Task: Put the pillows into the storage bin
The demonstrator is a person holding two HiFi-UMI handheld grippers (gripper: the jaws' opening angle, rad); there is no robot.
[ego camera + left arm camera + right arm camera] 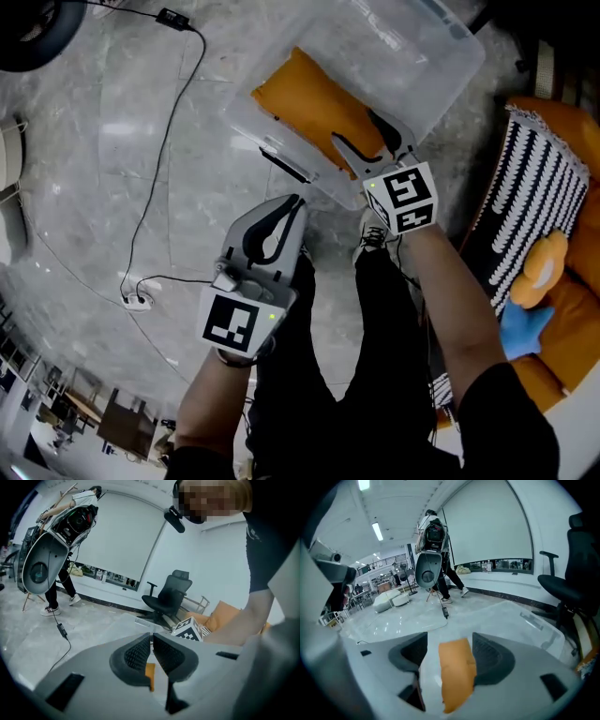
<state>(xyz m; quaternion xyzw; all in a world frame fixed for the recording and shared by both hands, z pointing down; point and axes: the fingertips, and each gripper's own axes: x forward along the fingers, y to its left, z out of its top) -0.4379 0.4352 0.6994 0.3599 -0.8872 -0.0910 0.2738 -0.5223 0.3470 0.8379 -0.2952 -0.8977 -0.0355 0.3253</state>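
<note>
In the head view a clear plastic storage bin [441, 84] stands on the grey floor, and an orange pillow [314, 103] lies inside it. My right gripper [354, 128] reaches over the bin's near rim, right above the pillow's near end. Its jaws stand apart: in the right gripper view the orange pillow [457, 677] shows between them, with a gap at the left pad. My left gripper [298, 199] hangs lower left of the bin, shut with nothing in it [152, 637]. A black-and-white striped pillow [539, 187] lies on the orange sofa [572, 328] at the right.
An orange and blue plush toy [542, 272] sits on the sofa. A black cable [159, 141] runs across the floor to a white power strip [138, 301]. A black office chair [171, 597] stands behind the bin. Farther back, a person [436, 550] stands with equipment.
</note>
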